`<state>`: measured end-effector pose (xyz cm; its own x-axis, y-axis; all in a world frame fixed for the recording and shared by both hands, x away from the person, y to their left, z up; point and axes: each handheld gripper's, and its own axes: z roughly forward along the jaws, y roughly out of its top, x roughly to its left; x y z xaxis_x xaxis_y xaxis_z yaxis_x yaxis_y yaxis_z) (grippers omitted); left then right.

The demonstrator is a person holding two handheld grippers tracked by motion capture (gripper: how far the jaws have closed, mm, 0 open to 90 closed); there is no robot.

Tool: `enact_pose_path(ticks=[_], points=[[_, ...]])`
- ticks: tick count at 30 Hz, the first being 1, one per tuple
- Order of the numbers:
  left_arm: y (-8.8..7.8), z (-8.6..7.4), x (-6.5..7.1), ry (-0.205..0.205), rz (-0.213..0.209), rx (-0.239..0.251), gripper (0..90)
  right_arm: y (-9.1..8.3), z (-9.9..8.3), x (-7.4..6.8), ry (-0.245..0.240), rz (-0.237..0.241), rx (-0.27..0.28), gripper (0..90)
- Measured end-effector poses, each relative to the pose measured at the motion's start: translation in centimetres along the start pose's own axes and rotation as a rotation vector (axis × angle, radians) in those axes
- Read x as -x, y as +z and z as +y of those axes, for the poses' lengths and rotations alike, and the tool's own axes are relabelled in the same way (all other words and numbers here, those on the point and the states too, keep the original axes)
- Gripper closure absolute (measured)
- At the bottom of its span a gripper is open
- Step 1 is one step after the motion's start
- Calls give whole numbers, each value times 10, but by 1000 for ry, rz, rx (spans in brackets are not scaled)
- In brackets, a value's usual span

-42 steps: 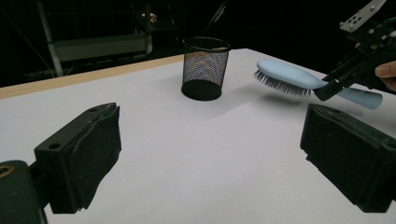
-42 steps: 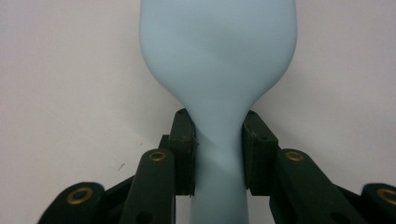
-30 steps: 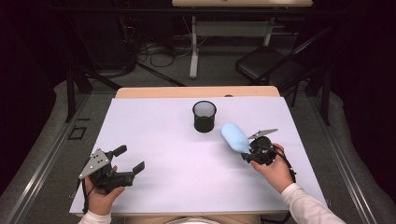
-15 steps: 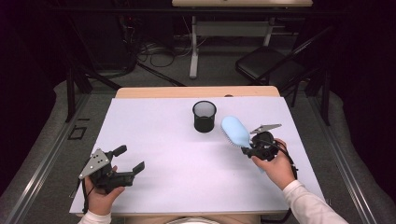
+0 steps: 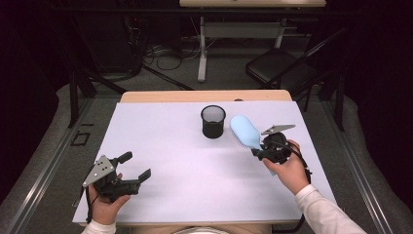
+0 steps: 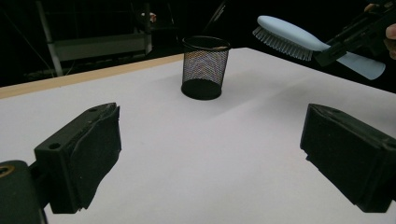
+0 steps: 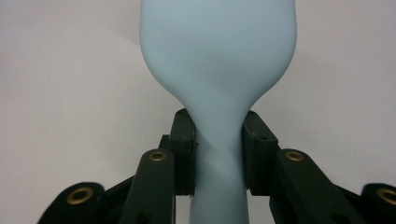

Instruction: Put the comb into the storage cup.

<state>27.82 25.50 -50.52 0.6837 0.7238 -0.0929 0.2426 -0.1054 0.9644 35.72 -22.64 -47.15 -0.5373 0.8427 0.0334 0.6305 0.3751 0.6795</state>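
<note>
A light blue hairbrush (image 5: 245,131) is held above the table, right of a black mesh cup (image 5: 213,121). My right gripper (image 5: 258,153) is shut on its narrow neck; in the right gripper view the two pads clamp the hairbrush (image 7: 218,93) from both sides at the gripper (image 7: 218,154). The bristles face down in the left gripper view, where the hairbrush (image 6: 289,39) hangs right of the mesh cup (image 6: 204,67). My left gripper (image 5: 135,167) rests at the front left of the table, open, nothing between its jaws (image 6: 210,154).
A white sheet covers the table (image 5: 175,146), whose wooden far edge (image 5: 204,95) shows behind the cup. A folding chair (image 5: 277,68) and desk legs stand on the floor beyond the table.
The right gripper has lifted the hairbrush a little and carried it slightly toward the far side, closer to the cup. The left gripper has not moved.
</note>
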Motion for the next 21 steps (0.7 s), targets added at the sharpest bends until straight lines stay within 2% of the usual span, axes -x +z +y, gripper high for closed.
enact_pose_path(ticks=[21], points=[[1,0,0,4,-2,-3,54,-4,22,-9,-47,7,37,693]])
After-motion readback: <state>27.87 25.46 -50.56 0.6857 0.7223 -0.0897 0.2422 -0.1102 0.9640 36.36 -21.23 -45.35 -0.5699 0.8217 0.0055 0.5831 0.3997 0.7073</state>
